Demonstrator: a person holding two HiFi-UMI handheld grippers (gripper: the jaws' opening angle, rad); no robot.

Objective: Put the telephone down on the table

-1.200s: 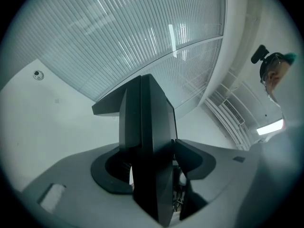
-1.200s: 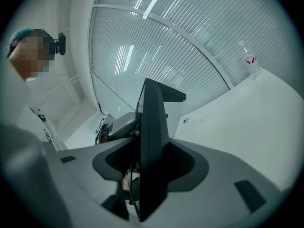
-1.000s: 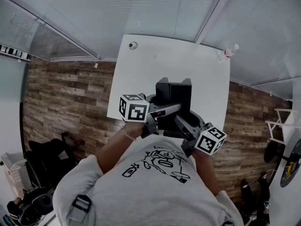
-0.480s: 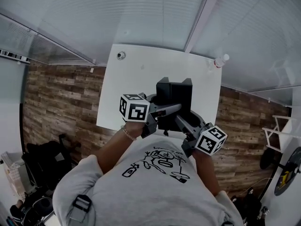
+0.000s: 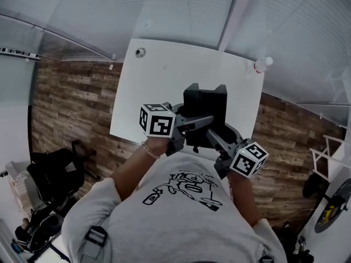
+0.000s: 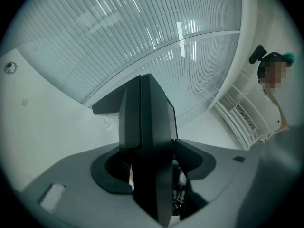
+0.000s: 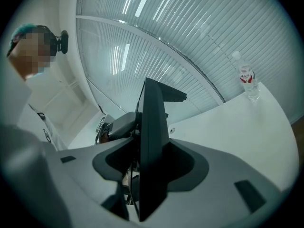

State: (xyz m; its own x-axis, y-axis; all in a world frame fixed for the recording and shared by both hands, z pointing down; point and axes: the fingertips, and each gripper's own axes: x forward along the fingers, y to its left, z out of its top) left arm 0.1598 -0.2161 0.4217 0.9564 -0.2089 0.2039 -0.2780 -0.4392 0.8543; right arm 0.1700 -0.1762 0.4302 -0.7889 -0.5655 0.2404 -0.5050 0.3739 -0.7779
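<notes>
A black telephone (image 5: 204, 104) hangs above the near part of the white table (image 5: 159, 86), carried by both grippers. My left gripper (image 5: 198, 124) grips it from the left and my right gripper (image 5: 213, 138) from the near right. In the left gripper view the telephone (image 6: 147, 122) stands as a dark upright slab, and the left gripper (image 6: 152, 167) has its jaws shut on both faces. The right gripper view shows the telephone (image 7: 152, 122) edge-on, clamped in the right gripper (image 7: 149, 170). Its underside is hidden.
A plastic bottle (image 5: 262, 64) stands at the table's far right corner and a small round object (image 5: 140, 52) at its far left corner. Wood floor (image 5: 71, 108) flanks the table, with black bags (image 5: 52, 174) at left. Blinds run behind. A person (image 6: 273, 94) stands off to the side.
Both grippers have carried the telephone forward together toward the table, which now lies more squarely under it. Neither grip has changed.
</notes>
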